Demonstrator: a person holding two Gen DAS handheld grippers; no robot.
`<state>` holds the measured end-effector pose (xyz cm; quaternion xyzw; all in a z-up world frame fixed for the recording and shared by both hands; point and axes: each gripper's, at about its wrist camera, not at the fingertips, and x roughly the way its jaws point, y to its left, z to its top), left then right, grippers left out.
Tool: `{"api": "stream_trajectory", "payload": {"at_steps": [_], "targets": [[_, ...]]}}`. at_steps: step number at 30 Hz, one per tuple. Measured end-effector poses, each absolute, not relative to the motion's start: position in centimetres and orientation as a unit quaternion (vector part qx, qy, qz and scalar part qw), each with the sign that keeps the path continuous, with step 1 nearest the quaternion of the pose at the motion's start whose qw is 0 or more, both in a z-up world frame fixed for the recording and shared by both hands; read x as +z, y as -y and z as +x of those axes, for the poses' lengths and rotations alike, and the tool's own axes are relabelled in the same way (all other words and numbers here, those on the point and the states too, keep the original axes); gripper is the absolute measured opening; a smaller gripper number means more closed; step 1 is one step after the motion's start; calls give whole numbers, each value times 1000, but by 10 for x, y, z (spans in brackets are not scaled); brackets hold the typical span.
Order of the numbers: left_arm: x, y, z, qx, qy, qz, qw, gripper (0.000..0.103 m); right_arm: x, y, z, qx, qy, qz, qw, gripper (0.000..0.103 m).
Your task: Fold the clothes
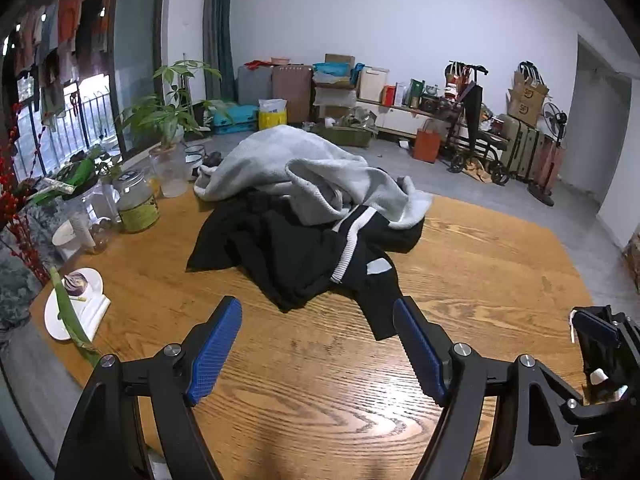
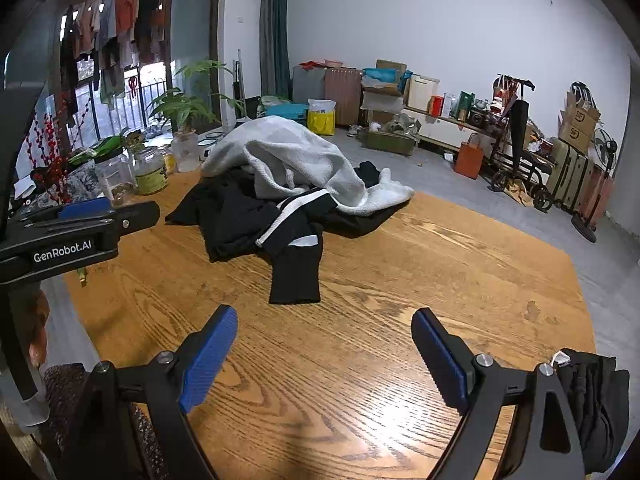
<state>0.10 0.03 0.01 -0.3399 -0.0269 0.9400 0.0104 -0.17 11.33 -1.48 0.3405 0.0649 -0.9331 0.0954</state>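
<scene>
Left wrist | 2 garments on table (image 1: 320,400): grey sweater (image 1: 288,160), black garment (image 1: 288,252) | left gripper (image 1: 318,316), right gripper (image 2: 324,322): fingers spread, empty

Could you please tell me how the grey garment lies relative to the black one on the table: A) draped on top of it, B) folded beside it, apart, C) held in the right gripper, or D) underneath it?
A: the grey garment lies crumpled over the black garment, whose sleeve sticks out below it.
</scene>
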Motion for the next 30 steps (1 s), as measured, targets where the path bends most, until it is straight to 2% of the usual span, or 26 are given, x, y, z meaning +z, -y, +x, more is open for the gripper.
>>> {"api": "stream_trajectory", "payload": {"at_steps": [30], "targets": [[-6,3,16,941,24,-339,5,79,-20,-103,13,-927,-68,354,105,91]]}}
